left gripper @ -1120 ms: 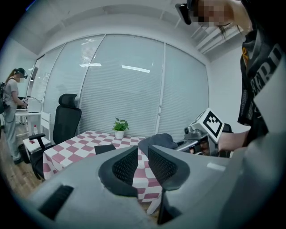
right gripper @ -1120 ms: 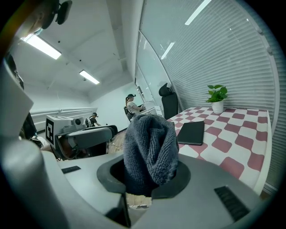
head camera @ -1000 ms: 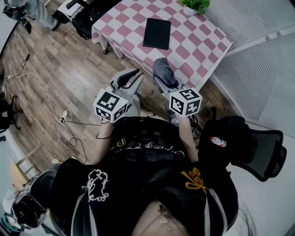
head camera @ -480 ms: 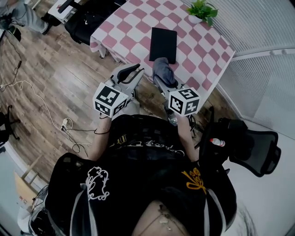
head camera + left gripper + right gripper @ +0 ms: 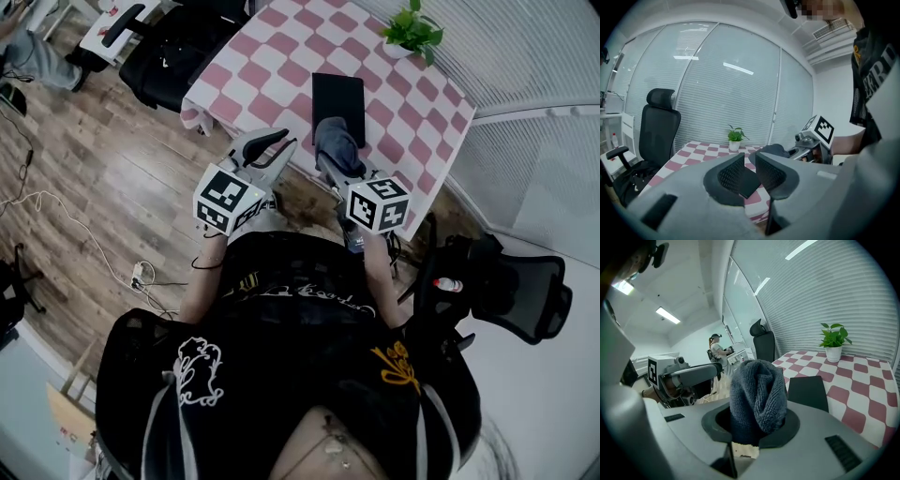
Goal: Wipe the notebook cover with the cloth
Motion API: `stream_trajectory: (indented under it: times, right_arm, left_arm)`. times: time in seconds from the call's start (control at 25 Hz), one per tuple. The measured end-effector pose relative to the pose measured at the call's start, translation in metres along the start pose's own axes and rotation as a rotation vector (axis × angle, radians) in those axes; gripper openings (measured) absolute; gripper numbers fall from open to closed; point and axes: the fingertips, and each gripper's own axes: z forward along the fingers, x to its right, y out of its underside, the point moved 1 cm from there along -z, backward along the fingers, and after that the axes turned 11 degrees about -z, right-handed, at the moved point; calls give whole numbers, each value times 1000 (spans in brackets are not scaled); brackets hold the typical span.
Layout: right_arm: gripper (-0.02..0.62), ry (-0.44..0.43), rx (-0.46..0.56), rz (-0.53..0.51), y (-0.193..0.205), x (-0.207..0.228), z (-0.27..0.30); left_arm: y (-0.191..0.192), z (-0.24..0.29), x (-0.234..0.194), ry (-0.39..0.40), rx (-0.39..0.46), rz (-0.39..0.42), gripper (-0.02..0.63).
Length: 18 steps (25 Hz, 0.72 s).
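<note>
A black notebook lies on the pink-and-white checked table, close to its near edge. My right gripper is shut on a bunched grey cloth, held in the air just short of the notebook's near end. In the right gripper view the cloth stands up out of the jaws, with the notebook behind it. My left gripper hovers off the table's near corner, beside the right one. Its jaws stand slightly apart and hold nothing; the notebook shows through the gap.
A small potted plant stands at the table's far edge. Black office chairs stand left of the table and at my right. A cable trails over the wooden floor. A person stands far back in the room.
I have moved closer to the table. Both grippers now reach its near edge, and the cloth has come up to the notebook's near end.
</note>
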Motion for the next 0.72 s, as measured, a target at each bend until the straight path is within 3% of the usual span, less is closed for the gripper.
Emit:
stream_trajectory:
  times: [0.36, 0.72]
  right_arm:
    - [72, 31, -100, -50, 1, 34, 17]
    - [72, 3, -215, -208, -20, 100, 65]
  left_arm:
    - [1, 13, -17, 45, -23, -15, 78]
    - [-1, 25, -28, -10, -51, -30, 78]
